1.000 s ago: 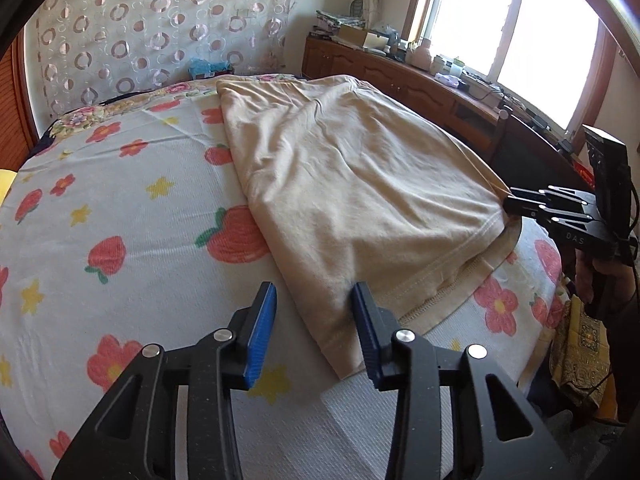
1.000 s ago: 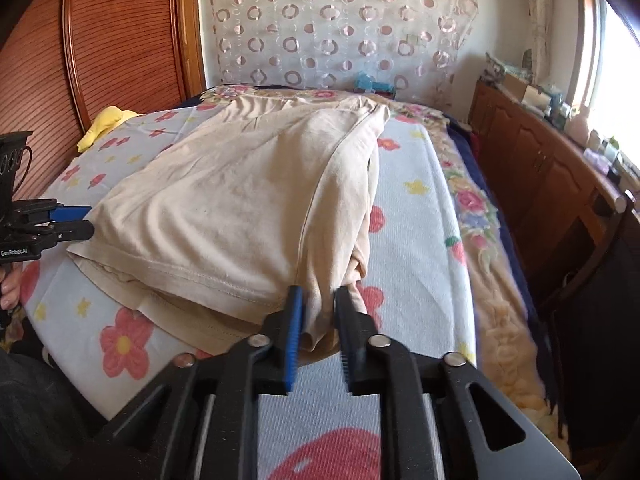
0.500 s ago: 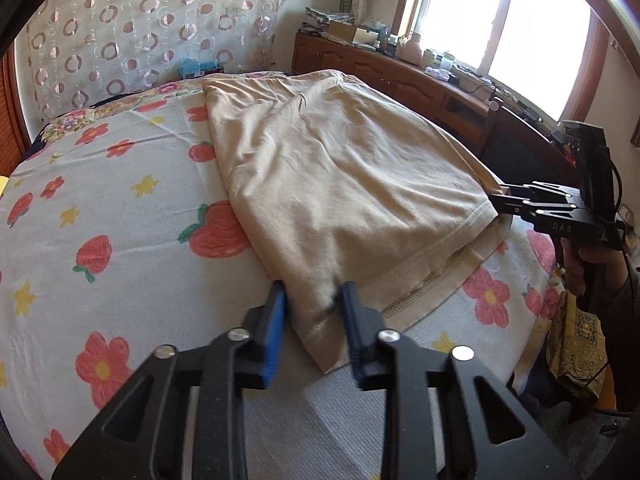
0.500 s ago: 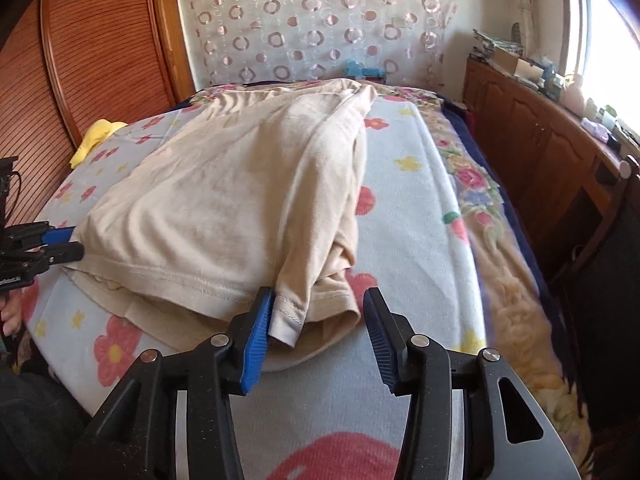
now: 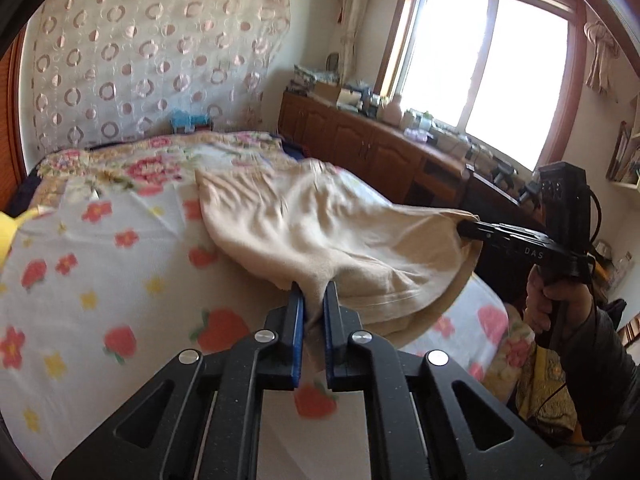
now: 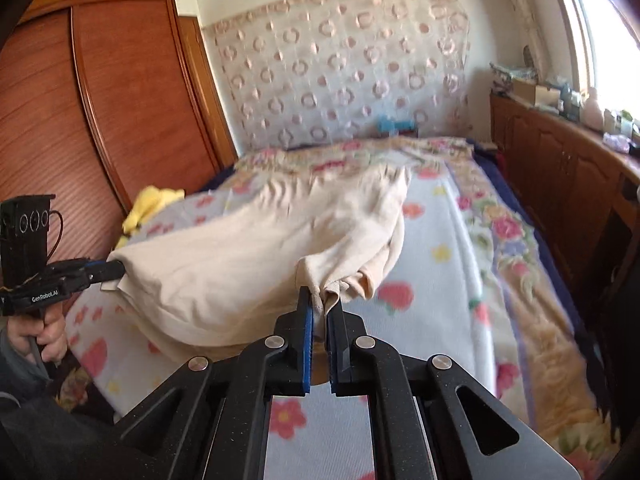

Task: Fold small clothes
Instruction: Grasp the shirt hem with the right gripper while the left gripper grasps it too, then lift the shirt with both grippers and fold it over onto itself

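Observation:
A beige garment (image 5: 320, 232) lies partly lifted off the flowered bedspread (image 5: 100, 280). My left gripper (image 5: 314, 290) is closing its jaws on the near hem corner, with cloth pinched between the blue pads. In the right wrist view my right gripper (image 6: 320, 296) is closing on the other hem corner of the garment (image 6: 240, 264), fabric bunched between its pads. Each gripper shows in the other's view: the right gripper (image 5: 464, 226) at the cloth's right edge, the left gripper (image 6: 116, 268) at its left edge. The hem hangs stretched between them above the bed.
A yellow cloth (image 6: 152, 204) lies at the bed's left side by the wooden wardrobe (image 6: 100, 120). A low wooden cabinet (image 5: 360, 140) with clutter runs under the window. A blue object (image 5: 188, 120) sits at the bed's head. A person's hand (image 5: 556, 304) holds the right gripper.
Both grippers closed onto the garment's near hem corners and rose, lifting the hem off the bed. The right gripper opened wide half a second ago, then shut on the cloth.

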Motion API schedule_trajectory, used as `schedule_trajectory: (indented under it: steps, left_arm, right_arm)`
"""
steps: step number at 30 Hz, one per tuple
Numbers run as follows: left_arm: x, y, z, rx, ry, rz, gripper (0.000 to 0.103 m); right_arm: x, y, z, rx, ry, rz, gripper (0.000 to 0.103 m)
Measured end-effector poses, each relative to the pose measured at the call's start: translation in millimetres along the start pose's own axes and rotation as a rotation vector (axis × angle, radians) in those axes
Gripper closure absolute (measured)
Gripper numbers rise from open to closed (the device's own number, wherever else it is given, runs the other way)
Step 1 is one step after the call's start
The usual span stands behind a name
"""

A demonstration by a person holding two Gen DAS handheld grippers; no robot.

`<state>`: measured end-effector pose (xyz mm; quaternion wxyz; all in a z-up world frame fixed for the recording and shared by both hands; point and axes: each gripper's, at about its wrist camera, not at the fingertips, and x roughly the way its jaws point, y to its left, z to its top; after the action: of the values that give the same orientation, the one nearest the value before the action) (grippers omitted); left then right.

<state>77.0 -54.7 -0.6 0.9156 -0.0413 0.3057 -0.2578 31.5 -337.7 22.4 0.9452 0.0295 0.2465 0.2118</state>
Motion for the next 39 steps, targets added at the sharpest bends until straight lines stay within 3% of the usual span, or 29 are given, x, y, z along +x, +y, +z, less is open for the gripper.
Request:
schedule_trajectory:
  steps: [6,14,23,34,37,39]
  left_arm:
    - [32,33,52,0.001,-0.021,0.057,0.094]
    - [88,80,79,-0.068,0.030,0.090,0.094]
    - [143,110,126,-0.080,0.054,0.109,0.094]
    - [200,129,116,-0.059,0.144,0.148,0.094]
    - [207,130,115,-0.063,0.174,0.165,0.092]
    - [207,132,115,-0.060,0.181,0.154,0.078]
  right_arm:
    - [17,-11,49,-0.025,-0.076,-0.011,0.097]
    - [90,-20,83,-0.036,-0.043,-0.035,0.097]
    - [141,-31,118,-0.046,-0.032,-0.055,0.097]
    - [197,-42,129,-0.010,0.084,-0.078,0.097]
    - [191,-42,137,-0.019,0.098,-0.109,0.085]
    - [186,-41,141,-0.024,0.097,-0.151,0.078]
